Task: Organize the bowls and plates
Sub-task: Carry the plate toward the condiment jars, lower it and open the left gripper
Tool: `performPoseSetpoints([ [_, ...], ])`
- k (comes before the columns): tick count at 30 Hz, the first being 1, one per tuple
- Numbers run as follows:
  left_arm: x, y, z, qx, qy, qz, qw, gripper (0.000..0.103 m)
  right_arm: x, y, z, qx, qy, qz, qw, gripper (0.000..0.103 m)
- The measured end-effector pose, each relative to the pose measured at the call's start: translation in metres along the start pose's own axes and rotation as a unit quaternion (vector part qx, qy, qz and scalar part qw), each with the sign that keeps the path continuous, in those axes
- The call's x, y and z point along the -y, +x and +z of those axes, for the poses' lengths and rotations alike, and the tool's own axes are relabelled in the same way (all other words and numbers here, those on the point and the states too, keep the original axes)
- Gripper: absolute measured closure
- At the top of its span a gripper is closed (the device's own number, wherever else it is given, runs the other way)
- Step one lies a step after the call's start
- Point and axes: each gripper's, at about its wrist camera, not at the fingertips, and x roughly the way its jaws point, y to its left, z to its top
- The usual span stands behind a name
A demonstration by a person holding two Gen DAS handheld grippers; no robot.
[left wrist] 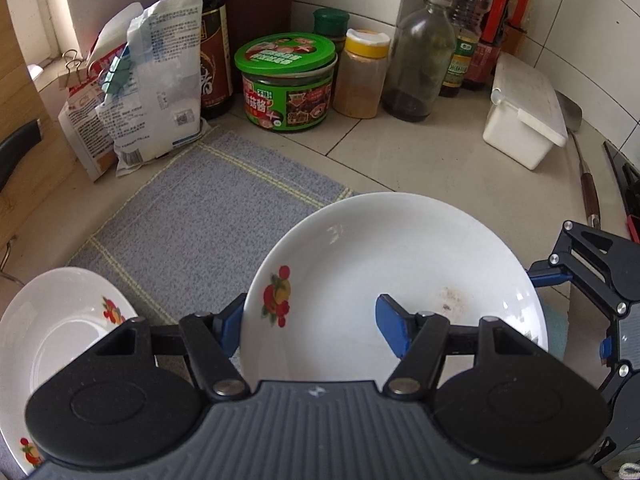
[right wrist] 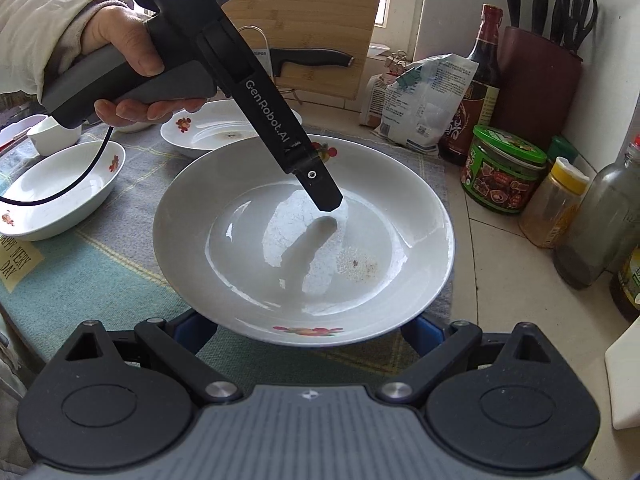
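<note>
A large white plate with fruit prints [left wrist: 400, 280] [right wrist: 304, 240] sits on the grey cloth mat [left wrist: 192, 216]. My left gripper [left wrist: 312, 324] is open and straddles the plate's near-left rim: one blue pad is outside the rim, the other [left wrist: 394, 328] is inside over the plate. In the right wrist view the left gripper's finger [right wrist: 320, 186] hangs over the plate's centre. My right gripper [right wrist: 308, 330] is open, its blue pads low on either side of the plate's near rim. A second fruit-print plate [left wrist: 52, 336] [right wrist: 216, 124] lies nearby, and a bowl [right wrist: 60, 192] at the left.
Sauce bottles, a green jar [left wrist: 288, 84], a spice shaker [left wrist: 362, 76] and bags [left wrist: 152, 88] line the back wall. A white lidded box [left wrist: 524, 112] stands at the right. A small white cup [right wrist: 52, 136], cutting board [right wrist: 312, 20] and knife block [right wrist: 536, 80] are behind.
</note>
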Motion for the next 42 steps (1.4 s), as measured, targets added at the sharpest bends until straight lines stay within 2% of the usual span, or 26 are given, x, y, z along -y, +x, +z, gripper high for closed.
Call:
performPoseSetpoints([
  [17, -0.015, 0.035, 0.036, 0.007, 0.019, -0.008, 0.9998, 0.037, 0.036, 0.030, 0.016, -0.008, 0.011, -0.022, 1.000, 0.004],
  [42, -0.025, 0.068, 0.048, 0.007, 0.024, -0.010, 0.9996, 0.037, 0.054, 0.053, 0.019, -0.021, 0.033, -0.036, 0.999, 0.004],
])
